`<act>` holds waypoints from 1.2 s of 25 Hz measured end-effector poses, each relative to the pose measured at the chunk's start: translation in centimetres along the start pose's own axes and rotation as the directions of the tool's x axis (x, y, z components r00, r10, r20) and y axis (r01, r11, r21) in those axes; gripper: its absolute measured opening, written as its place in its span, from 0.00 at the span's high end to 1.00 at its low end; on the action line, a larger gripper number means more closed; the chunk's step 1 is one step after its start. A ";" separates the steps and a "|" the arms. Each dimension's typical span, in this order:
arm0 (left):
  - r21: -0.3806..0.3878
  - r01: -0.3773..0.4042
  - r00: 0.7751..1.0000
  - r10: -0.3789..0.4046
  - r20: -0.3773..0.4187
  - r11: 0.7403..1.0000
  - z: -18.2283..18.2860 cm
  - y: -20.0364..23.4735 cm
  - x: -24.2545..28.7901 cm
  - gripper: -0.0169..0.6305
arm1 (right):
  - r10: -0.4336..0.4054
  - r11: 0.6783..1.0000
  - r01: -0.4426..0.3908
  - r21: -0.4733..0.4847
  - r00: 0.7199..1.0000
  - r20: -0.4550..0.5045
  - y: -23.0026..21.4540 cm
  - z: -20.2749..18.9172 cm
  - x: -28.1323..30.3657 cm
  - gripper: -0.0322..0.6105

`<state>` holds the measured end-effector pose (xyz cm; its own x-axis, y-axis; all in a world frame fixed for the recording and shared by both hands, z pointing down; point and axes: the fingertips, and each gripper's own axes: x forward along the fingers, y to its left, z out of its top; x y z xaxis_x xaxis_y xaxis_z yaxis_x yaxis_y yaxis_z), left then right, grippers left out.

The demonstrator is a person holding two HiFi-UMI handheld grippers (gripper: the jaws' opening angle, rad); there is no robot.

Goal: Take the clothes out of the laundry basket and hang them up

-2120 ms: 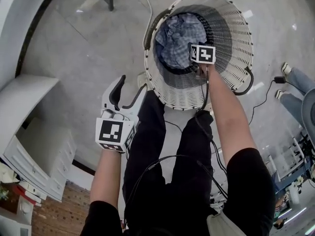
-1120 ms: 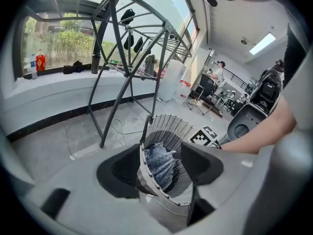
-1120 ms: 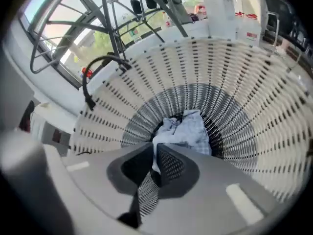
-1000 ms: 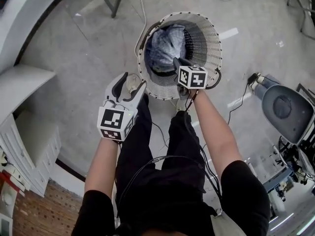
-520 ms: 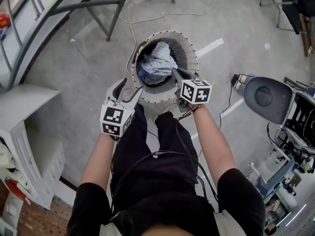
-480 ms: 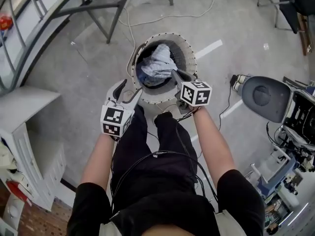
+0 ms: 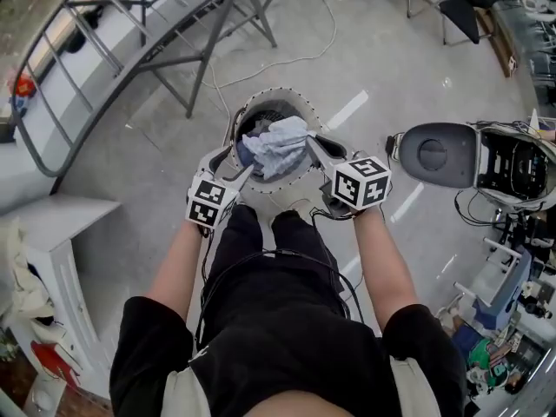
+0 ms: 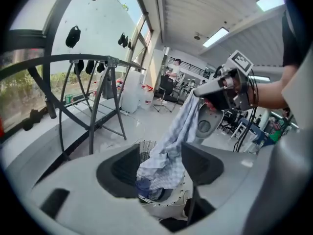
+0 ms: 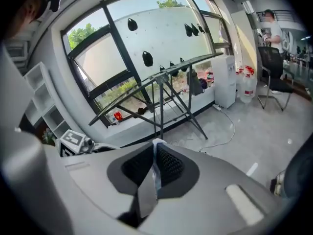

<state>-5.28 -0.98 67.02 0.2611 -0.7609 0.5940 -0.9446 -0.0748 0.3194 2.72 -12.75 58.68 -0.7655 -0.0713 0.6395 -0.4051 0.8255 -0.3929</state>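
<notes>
Now right gripper fingers clamped on checked blue-white garment hanging over white laundry basket; left gripper fingers wide apart, gripping nothing.

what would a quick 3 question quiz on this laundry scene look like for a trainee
1. True or false: the right gripper is shut on the blue checked garment.
2. Pick one. The left gripper is: A) shut on the garment, B) open, C) shut on a rack bar.
3. Fill the gap: the garment's lower end hangs over the white ____.

Key: 1 true; 2 B; 3 basket
</notes>
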 end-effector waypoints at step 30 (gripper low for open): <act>0.329 0.219 0.976 -0.202 -0.084 0.919 7.8 -3.7 -0.4 0.96 | 0.051 0.987 -0.016 -0.157 0.975 0.216 3.9 9.9 -18.1 0.90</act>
<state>-3.43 -5.38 59.84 0.4628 -0.6729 0.5771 -0.8759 -0.4475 0.1806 10.07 -13.84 38.99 -0.8749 -0.1488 0.4608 -0.3090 0.9043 -0.2947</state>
